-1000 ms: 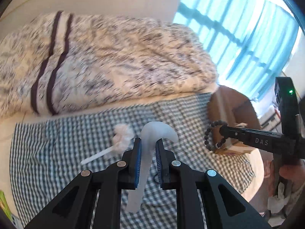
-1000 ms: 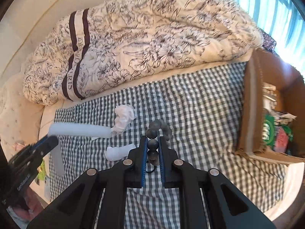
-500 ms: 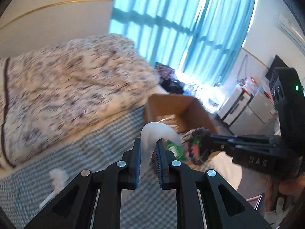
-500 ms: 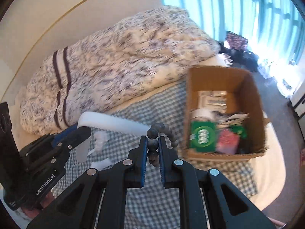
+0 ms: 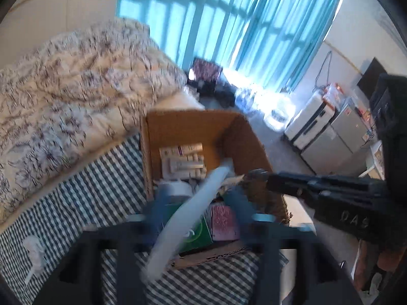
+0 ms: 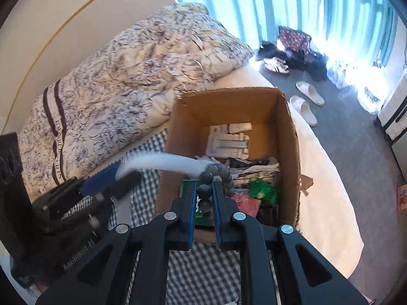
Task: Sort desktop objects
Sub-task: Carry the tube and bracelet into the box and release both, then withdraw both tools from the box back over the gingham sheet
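The grey round-beaded bracelet (image 6: pixel 216 178) is hanging pinched in the right gripper (image 6: pixel 204 198) above the open brown cardboard box (image 6: pixel 292 137). The left gripper's (image 5: pixel 198 203) fingers have just been spreading, the curved white plastic shoehorn (image 5: pixel 183 218) lying loose between them.

I'm in a bedroom at home; there's a bed with a flowered quilt (image 6: pixel 127 76) and a checked sheet (image 5: pixel 96 178); blue curtains (image 5: pixel 229 25) cover a wide window; slippers (image 6: pixel 307 99) and shoes lie on the grey carpet (image 6: pixel 356 152); a small fridge (image 5: pixel 338 139) stands by the wall.
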